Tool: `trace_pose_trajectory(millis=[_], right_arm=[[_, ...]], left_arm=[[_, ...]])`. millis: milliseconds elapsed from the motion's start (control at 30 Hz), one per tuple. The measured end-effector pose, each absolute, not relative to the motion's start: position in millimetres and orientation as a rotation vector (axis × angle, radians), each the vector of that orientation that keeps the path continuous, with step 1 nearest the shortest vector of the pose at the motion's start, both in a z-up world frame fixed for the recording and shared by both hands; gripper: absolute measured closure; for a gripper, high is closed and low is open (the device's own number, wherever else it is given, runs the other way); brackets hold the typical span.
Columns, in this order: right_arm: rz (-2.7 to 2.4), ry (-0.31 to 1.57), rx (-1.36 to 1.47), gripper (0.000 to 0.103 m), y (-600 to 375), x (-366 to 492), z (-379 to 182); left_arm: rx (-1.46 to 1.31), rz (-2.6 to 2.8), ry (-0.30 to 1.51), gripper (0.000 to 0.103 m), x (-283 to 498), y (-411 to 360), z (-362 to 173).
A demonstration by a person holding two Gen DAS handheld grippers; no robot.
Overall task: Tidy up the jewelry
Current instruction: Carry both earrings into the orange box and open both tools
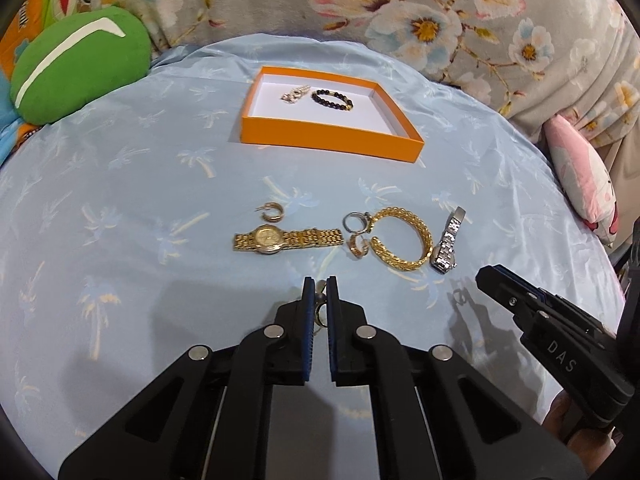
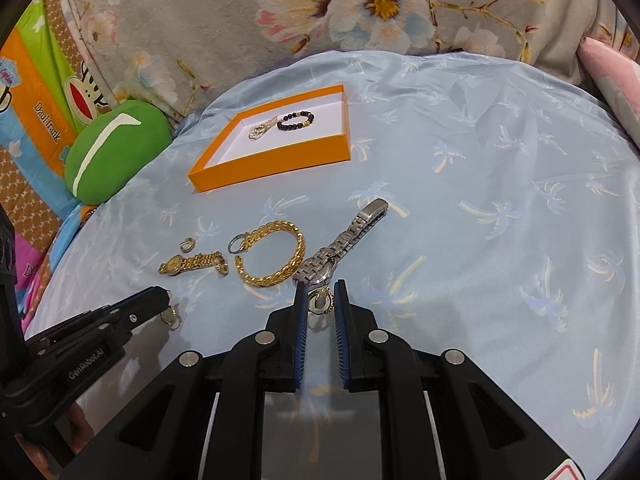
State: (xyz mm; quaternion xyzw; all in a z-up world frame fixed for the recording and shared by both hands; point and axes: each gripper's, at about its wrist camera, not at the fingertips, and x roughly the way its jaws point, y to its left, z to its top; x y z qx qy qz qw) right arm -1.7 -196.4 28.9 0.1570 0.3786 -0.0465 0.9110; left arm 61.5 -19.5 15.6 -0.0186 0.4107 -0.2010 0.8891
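Note:
My left gripper (image 1: 320, 282) is shut on a small gold ring (image 1: 319, 310) just above the blue cloth; the ring (image 2: 170, 314) also hangs at that gripper's tip (image 2: 162, 294) in the right wrist view. My right gripper (image 2: 321, 286) is shut on a gold beaded ring (image 2: 322, 300), and its tip (image 1: 486, 276) shows low right in the left wrist view. Ahead lie a gold watch (image 1: 286, 239), a gold hoop earring (image 1: 272, 212), a silver ring (image 1: 356, 222), a gold chain bracelet (image 1: 404, 240) and a silver watch (image 1: 448, 242). The orange box (image 1: 332, 138) holds a pearl piece (image 1: 294, 93) and a black bead bracelet (image 1: 332, 99).
A green cushion (image 1: 80, 60) sits at the far left of the blue palm-print cloth (image 1: 120, 200). A floral blanket (image 1: 440, 20) rises behind the box. A pink pillow (image 1: 580, 184) lies at the right edge. Another small hoop earring (image 1: 358, 250) rests beside the chain bracelet.

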Motion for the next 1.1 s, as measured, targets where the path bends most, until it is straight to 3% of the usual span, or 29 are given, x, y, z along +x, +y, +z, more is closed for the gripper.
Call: trace_pose_trajectory(millis=[300,667,1100], right_arm=[[-0.046,0.733,0.317,0.091,-193,3,57],[0.0,0.685,0.254,0.091,-209,109,97],[0.005,0.755,0.287,0.091,-237,241,68]], left_arm=[[-0.071,-0.401,0.822,0.098,67,6,41],[-0.055,-0.403,0.75,0.098,163,-23,77],[-0.065,-0.413,0.765,0.098,288,-78,68]])
